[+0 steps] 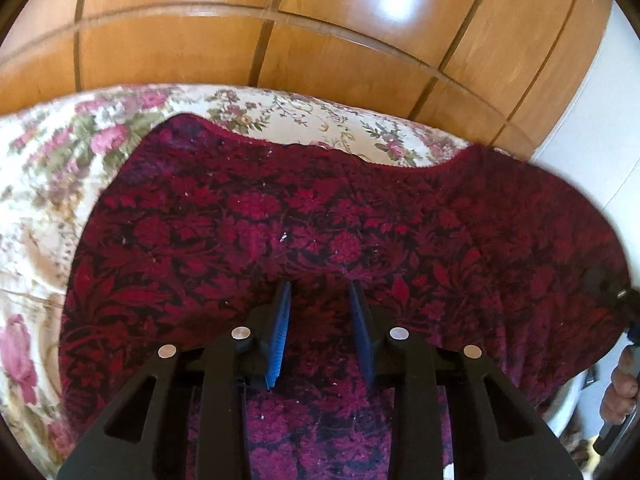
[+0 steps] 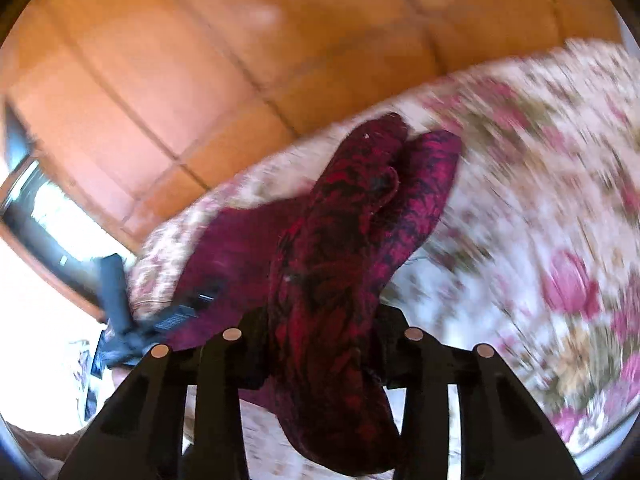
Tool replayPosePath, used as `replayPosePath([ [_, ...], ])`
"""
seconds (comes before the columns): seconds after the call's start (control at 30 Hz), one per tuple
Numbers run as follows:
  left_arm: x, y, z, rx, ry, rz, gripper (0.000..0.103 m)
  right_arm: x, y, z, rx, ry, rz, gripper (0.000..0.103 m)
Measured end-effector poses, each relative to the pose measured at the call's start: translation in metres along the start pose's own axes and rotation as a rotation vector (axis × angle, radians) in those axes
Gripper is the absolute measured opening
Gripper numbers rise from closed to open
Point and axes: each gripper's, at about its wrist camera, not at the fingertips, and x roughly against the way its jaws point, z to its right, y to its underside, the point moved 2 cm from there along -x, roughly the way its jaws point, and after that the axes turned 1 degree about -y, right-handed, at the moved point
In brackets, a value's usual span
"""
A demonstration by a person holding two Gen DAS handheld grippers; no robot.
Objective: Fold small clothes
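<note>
surface: bed with floral bedspread [image 1: 52, 168] is carrying the load | on it: dark red patterned garment [image 1: 320, 208] is lying spread across the cover, one end lifting off

Cloth [image 1: 320, 208] on bedspread [image 1: 48, 168] — wardrobe [image 1: 280, 40] behind.

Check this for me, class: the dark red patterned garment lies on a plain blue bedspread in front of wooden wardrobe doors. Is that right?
Not quite. The bedspread is cream with pink flowers, not plain blue, as the left wrist view shows. The dark red patterned garment does lie on it, in front of the wooden wardrobe doors.
</note>
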Motion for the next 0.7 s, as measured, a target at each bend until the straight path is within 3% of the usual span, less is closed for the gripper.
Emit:
replayPosePath([
  [0.13,0.009,-0.007,-0.019,0.099,0.107,-0.012,0.029,-0.014,-0.017,-0.073,0.164,-0.110,0.023,0.035],
  [0.2,0.033,-0.013,-0.040,0.174,0.166,0.030,0.029,-0.030,-0.018,-0.103,0.234,-0.127,0.011,0.034],
  [0.33,0.076,-0.015,-0.089,0.256,0.163,0.091,0.029,-0.058,-0.009,-0.140,0.347,-0.133,-0.029,0.034],
  [0.43,0.104,-0.013,-0.122,0.295,0.135,0.126,0.029,-0.082,0.009,-0.168,0.446,-0.125,-0.064,0.034],
  [0.57,0.132,-0.009,-0.147,0.354,0.239,0.145,0.029,-0.124,0.045,-0.204,0.628,-0.065,-0.118,0.034],
  [0.7,0.147,-0.013,-0.151,0.392,0.359,0.173,0.051,-0.157,0.087,-0.225,0.833,0.039,-0.126,0.034],
])
